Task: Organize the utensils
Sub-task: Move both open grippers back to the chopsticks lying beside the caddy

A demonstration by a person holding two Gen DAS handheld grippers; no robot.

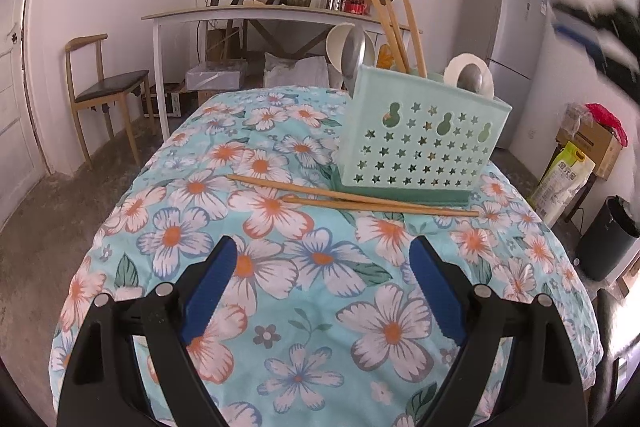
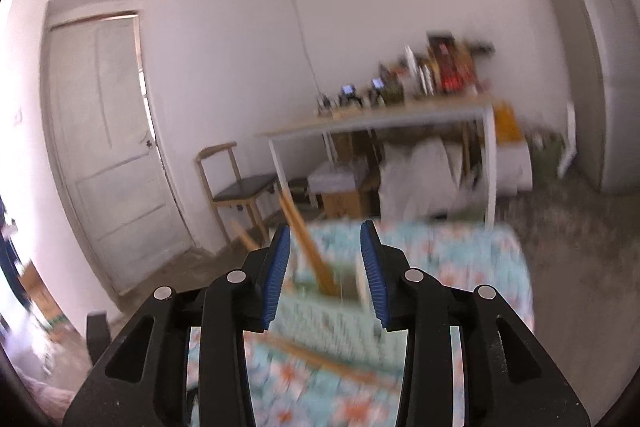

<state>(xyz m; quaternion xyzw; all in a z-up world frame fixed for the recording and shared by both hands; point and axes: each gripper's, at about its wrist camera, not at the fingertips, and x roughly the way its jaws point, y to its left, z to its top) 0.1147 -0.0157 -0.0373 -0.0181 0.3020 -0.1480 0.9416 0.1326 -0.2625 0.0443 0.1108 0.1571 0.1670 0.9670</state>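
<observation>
Left wrist camera looks down across the floral counter (image 1: 320,307) from its near end; right wrist camera sits closer, above the utensil caddy (image 2: 332,311); both face the far desk (image 1: 248,11).

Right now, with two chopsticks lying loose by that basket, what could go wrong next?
1. The basket looks top-heavy with spoons and upright chopsticks; a nudge might tip it.
2. The loose chopsticks are crossed and lie against the basket's base, so grabbing one could drag the other or push the basket.
3. The right tool is blurred with motion just above the basket, so it may knock the upright chopsticks.
</observation>
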